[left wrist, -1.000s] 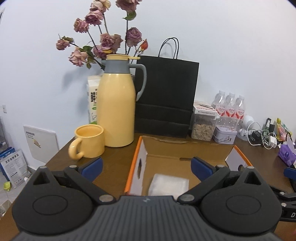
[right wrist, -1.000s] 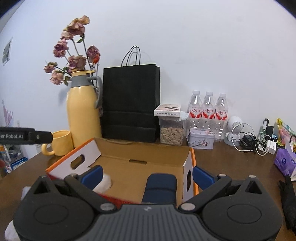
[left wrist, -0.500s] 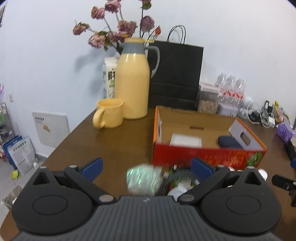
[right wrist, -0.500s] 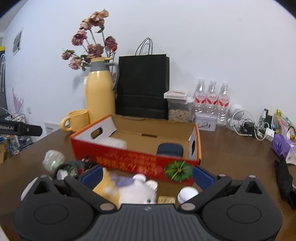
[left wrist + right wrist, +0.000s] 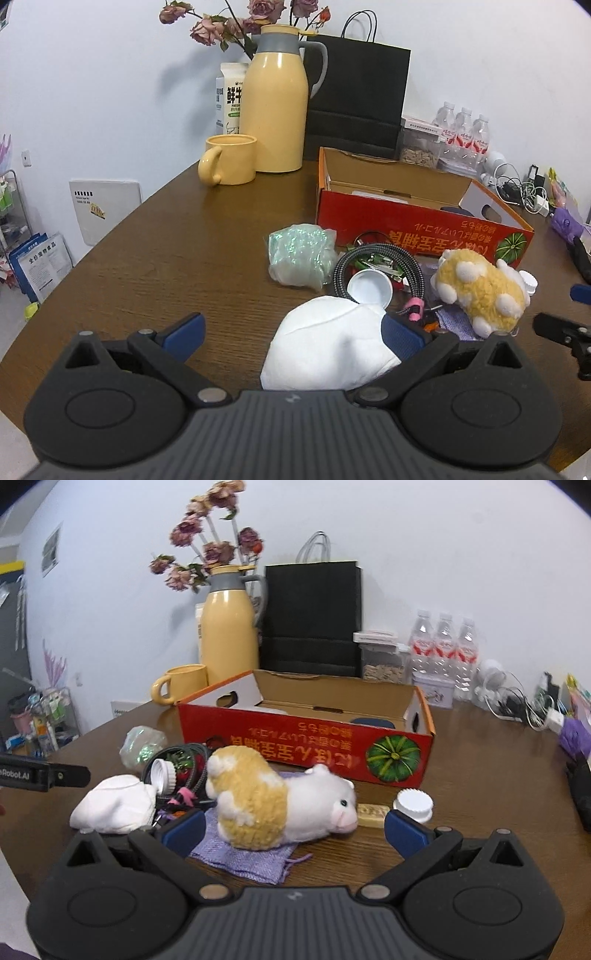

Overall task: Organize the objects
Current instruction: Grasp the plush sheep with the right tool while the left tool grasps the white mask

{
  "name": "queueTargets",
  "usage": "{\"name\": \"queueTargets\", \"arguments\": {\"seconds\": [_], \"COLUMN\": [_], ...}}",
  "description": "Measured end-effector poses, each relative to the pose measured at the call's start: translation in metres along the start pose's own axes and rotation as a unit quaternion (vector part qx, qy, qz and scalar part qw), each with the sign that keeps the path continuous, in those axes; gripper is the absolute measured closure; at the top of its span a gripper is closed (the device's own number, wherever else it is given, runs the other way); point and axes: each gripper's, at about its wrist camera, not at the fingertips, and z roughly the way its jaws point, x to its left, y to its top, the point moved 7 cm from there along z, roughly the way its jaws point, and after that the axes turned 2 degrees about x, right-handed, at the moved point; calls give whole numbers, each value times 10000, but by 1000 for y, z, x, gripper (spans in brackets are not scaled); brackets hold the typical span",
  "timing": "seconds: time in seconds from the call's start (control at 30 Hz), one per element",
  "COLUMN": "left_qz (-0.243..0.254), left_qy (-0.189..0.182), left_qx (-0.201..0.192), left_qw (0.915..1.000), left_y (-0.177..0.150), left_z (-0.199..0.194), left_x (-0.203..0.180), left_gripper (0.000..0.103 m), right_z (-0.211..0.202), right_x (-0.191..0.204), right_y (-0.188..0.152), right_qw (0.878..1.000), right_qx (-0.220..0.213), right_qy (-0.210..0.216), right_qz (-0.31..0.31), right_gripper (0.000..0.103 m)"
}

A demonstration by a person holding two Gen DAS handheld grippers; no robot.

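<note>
An open red cardboard box (image 5: 417, 225) (image 5: 306, 738) stands mid-table, with a dark blue item and something white inside. In front of it lies a pile: a white face mask (image 5: 328, 343) (image 5: 114, 805), a shimmering green bag (image 5: 299, 254), a coiled black hose (image 5: 376, 266), a white cap (image 5: 369, 290), and a yellow-and-white plush toy (image 5: 280, 801) (image 5: 480, 291) on a purple pouch (image 5: 240, 856). My left gripper (image 5: 291, 336) is open, the mask lying between its fingers near the right one. My right gripper (image 5: 294, 830) is open with the plush between its fingers.
Behind the box stand a yellow thermos jug (image 5: 275, 107), a yellow mug (image 5: 229, 160), a black paper bag (image 5: 358, 92), a snack jar and water bottles (image 5: 443, 650). Cables (image 5: 517, 701) lie at the far right. The table's rounded edge (image 5: 74, 269) falls off on the left.
Both grippers have drawn back from over the box toward the near side of the table and dropped lower. The pile of loose items now lies in front of them.
</note>
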Motion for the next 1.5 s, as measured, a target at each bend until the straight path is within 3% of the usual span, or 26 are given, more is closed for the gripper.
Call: {"name": "queueTargets", "arguments": {"seconds": [0.2,0.43,0.63,0.67,0.73,0.8,1.03,1.27,1.5], "left_qz": [-49,-159,-192,-197,-198,-188,-169,52,251], "left_qy": [61,153,160,155,142,123,-6,-165,-327], "left_qx": [9,20,57,64,73,83,190,430,655], "left_qw": [10000,9998,9997,9997,9997,9997,9997,9989,9970], "left_y": [0,-1,-3,-3,-4,-5,-9,-16,-22], "left_z": [-1,-2,-1,0,0,1,11,26,41], "left_x": [6,17,21,21,20,18,10,-8,-23], "left_gripper": [0,0,0,0,0,0,0,0,0], "right_z": [36,84,100,99,93,87,60,26,18], "right_x": [16,21,21,22,24,25,15,-9,-16], "right_y": [18,29,27,26,27,28,30,31,23], "right_qw": [9955,9867,9832,9833,9837,9851,9909,9978,9990], "right_qx": [179,776,1167,1148,1083,1006,740,246,171], "right_qy": [227,888,990,1005,1059,990,679,98,24], "right_qz": [-906,-1117,-991,-997,-965,-979,-893,-600,-422], "right_gripper": [1,23,33,36,51,53,54,54,54]}}
